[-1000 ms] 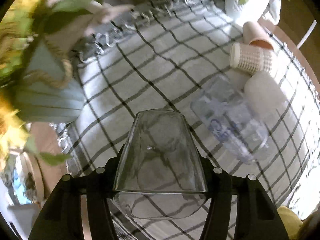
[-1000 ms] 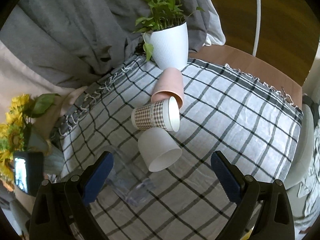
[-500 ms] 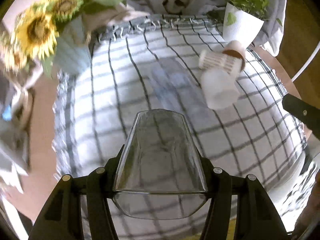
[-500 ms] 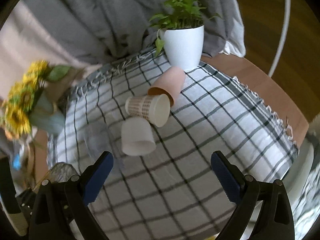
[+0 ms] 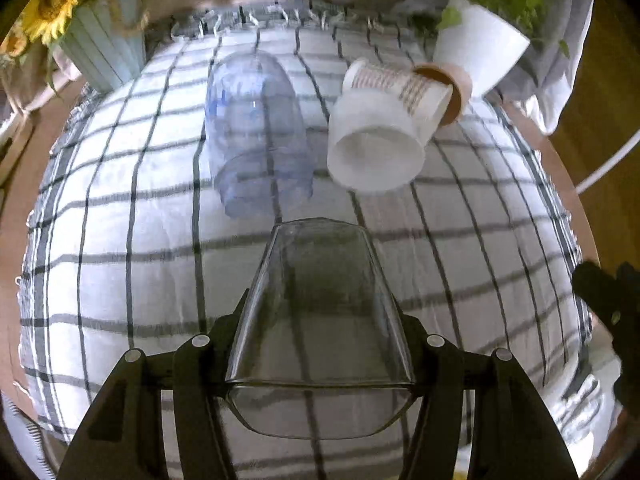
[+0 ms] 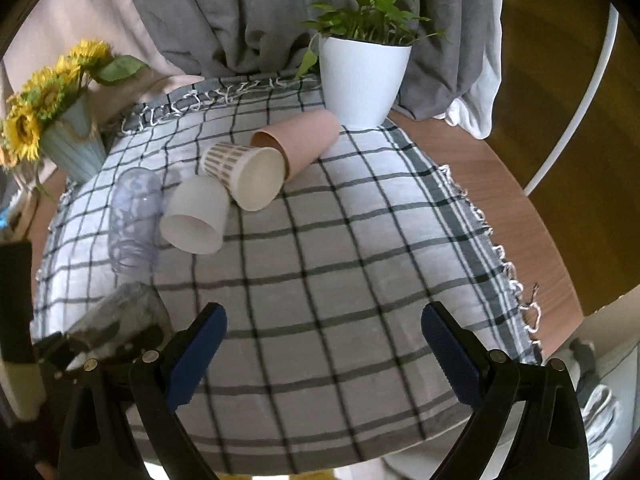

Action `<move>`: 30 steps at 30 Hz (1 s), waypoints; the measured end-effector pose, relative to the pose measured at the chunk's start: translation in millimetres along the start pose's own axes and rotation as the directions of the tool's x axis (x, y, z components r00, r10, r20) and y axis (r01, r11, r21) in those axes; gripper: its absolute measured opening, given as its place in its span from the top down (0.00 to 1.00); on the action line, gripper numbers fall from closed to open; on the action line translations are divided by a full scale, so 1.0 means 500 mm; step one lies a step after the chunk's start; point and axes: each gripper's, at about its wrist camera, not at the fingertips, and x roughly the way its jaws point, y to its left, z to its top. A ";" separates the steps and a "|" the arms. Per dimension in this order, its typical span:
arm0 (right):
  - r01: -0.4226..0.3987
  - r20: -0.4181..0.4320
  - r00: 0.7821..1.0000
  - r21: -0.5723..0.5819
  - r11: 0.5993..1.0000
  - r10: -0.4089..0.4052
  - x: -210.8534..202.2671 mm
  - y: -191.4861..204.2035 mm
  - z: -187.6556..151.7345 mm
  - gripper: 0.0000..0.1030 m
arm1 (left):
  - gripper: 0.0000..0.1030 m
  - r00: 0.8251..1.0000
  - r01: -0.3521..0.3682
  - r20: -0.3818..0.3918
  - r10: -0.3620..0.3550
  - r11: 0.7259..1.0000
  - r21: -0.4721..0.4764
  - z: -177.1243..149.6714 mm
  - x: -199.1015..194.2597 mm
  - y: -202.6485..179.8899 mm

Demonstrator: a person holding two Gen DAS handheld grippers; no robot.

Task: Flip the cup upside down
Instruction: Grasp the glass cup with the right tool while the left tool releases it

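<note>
- Clearly, a clear tapered glass cup [image 5: 318,320] is gripped between the two black fingers of the left gripper [image 5: 319,354], at the lower centre of the left wrist view; its wide rim is turned toward the camera and its narrow base points away, over the white and grey checked tablecloth [image 5: 120,280].
- Whether the cup touches the cloth cannot be told.
- The same cup [image 6: 120,316] is seen blurred at the lower left of the right wrist view.
- The right gripper [image 6: 324,356] is spread wide, with nothing between its blue pads [image 6: 198,354], and it is held above the lower middle of the cloth.
- On the cloth, in the upper part of the left wrist view, four other cups are lying on their sides: a bluish transparent plastic cup [image 5: 256,128], just beside it a plain white paper cup [image 5: 374,140], behind that a white paper cup with a brown grid pattern [image 5: 396,84], and a pink-brown paper cup [image 5: 456,88].
- A white ribbed pot with a green plant [image 6: 362,80] is placed at the upper centre of the right wrist view, and a pale blue vase with sunflowers [image 6: 68,140] at the left edge.
</note>
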 end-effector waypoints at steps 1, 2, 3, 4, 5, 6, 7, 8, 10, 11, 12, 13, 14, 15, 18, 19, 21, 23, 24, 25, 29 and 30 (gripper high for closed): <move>0.011 0.000 1.000 -0.007 1.000 -0.011 0.003 -0.005 -0.002 0.05 | 0.44 1.000 -0.009 0.007 0.009 1.000 0.006 -0.001 0.001 -0.003; 0.014 -0.002 1.000 -0.013 1.000 -0.014 0.007 -0.009 -0.005 0.05 | 0.44 1.000 -0.016 0.014 0.015 1.000 0.012 -0.003 0.001 -0.006; 0.012 -0.003 1.000 -0.016 1.000 -0.012 0.009 -0.010 -0.007 0.05 | 0.44 1.000 -0.023 0.017 0.023 1.000 0.019 -0.006 -0.001 -0.010; 0.014 -0.009 1.000 -0.016 1.000 -0.014 0.013 -0.012 -0.010 0.05 | 0.44 1.000 -0.024 0.012 0.024 0.999 0.022 -0.008 -0.001 -0.009; 0.016 -0.016 1.000 -0.016 1.000 -0.016 0.016 -0.014 -0.011 0.05 | 0.44 1.000 -0.024 0.005 0.024 0.999 0.021 -0.010 -0.001 -0.009; 0.008 -0.027 1.000 -0.014 1.000 -0.008 0.020 -0.016 -0.015 0.05 | 0.44 1.000 -0.024 -0.010 0.024 1.000 0.007 -0.014 -0.001 -0.006; -0.001 -0.039 0.999 -0.010 1.000 0.001 0.024 -0.017 -0.018 0.05 | 0.44 1.000 -0.019 -0.017 0.019 1.000 0.000 -0.015 -0.001 -0.003; -0.007 -0.045 0.999 -0.008 1.000 0.007 0.026 -0.016 -0.021 0.05 | 0.44 1.000 -0.017 -0.018 0.017 1.000 -0.002 -0.018 -0.001 -0.001; -0.017 -0.055 0.998 -0.006 1.000 0.017 0.029 -0.013 -0.028 0.05 | 0.39 1.000 -0.022 -0.022 0.022 1.000 0.006 -0.020 0.000 -0.003; -0.020 -0.058 0.998 -0.005 1.000 0.020 0.030 -0.012 -0.031 0.05 | 0.39 0.999 -0.027 -0.021 0.027 1.000 0.011 -0.022 -0.001 -0.004; -0.025 -0.061 0.998 -0.005 1.000 0.025 0.031 -0.011 -0.034 0.05 | 0.37 0.999 -0.029 -0.019 0.030 0.999 0.016 -0.023 -0.003 -0.006; -0.027 -0.064 0.998 -0.006 1.000 0.026 0.032 -0.010 -0.036 0.05 | 0.36 0.999 -0.033 -0.016 0.033 0.999 0.022 -0.024 -0.005 -0.007; -0.027 -0.066 0.997 -0.008 1.000 0.027 0.033 -0.009 -0.038 0.05 | 0.35 0.999 -0.036 -0.015 0.036 0.999 0.027 -0.024 -0.007 -0.008; -0.029 -0.066 0.997 -0.009 1.000 0.029 0.032 -0.008 -0.039 0.05 | 0.34 0.999 -0.036 -0.013 0.036 0.999 0.029 -0.025 -0.008 -0.008; -0.031 -0.065 0.997 -0.007 1.000 0.030 0.031 -0.007 -0.041 0.05 | 0.34 0.999 -0.032 -0.014 0.033 0.999 0.031 -0.025 -0.016 -0.008; -0.031 -0.064 0.998 -0.005 1.000 0.030 0.029 -0.007 -0.042 0.05 | 0.31 1.000 -0.030 -0.009 0.030 0.999 0.034 -0.025 -0.024 -0.009; -0.032 -0.062 0.998 0.005 0.999 0.033 0.021 -0.009 -0.042 0.05 | 0.25 1.000 -0.028 0.004 0.028 0.999 0.035 -0.025 -0.042 -0.009; -0.041 -0.055 0.998 0.021 0.999 0.042 0.010 -0.012 -0.041 0.05 | 0.16 0.999 -0.031 0.041 0.029 0.999 0.034 -0.027 -0.075 -0.003; -0.048 -0.050 0.998 0.030 0.998 0.049 0.004 -0.013 -0.040 0.05 | 0.11 0.996 -0.048 0.071 0.045 0.998 0.035 -0.030 -0.095 0.001; -0.057 -0.045 0.997 0.039 0.998 0.059 -0.004 -0.014 -0.039 0.05 | 0.07 0.993 -0.071 0.098 0.067 0.997 0.035 -0.032 -0.111 0.007; -0.098 -0.036 0.994 0.053 0.994 0.100 -0.021 -0.003 -0.031 0.05 | 0.04 0.972 -0.182 0.160 0.174 0.983 0.034 -0.044 -0.156 0.039; -0.111 -0.032 0.993 0.052 0.992 0.113 -0.024 0.005 -0.029 0.05 | 0.04 0.967 -0.204 0.160 0.197 0.979 0.028 -0.047 -0.163 0.052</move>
